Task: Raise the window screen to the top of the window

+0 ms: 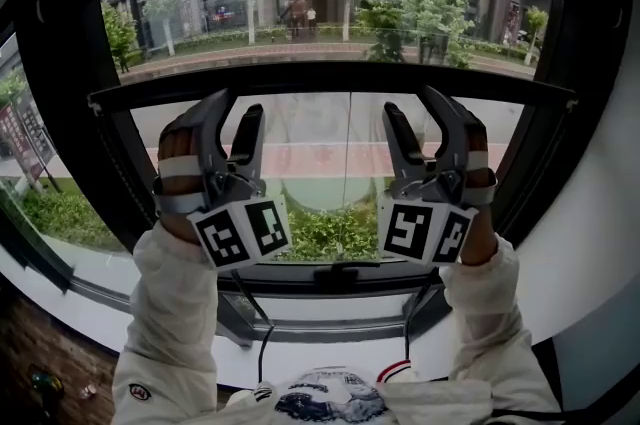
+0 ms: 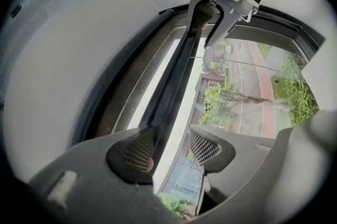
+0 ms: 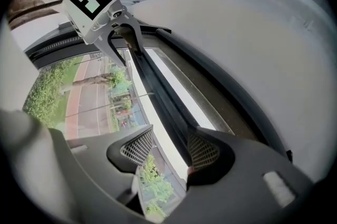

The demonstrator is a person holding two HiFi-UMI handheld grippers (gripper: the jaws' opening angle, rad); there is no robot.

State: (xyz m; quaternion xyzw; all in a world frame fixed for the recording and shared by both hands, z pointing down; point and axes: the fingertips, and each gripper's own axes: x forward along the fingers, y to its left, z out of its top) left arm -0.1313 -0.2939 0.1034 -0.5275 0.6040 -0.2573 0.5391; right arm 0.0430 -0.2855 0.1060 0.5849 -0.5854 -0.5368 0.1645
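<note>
Seemingly mid-lift: our left gripper [image 1: 233, 106] and right gripper [image 1: 414, 103] straddle the screen bar [image 1: 330, 79], jaws apart (not clamped); next should be pushing higher.

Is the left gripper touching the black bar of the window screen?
Touching. In the left gripper view the black bar runs right against one jaw of the left gripper; its other jaw stands clear.

Left tongs [image 2: 171, 149] apart, screen bar [image 2: 176, 80] between, right tongs [image 2: 206, 33] beyond
</note>
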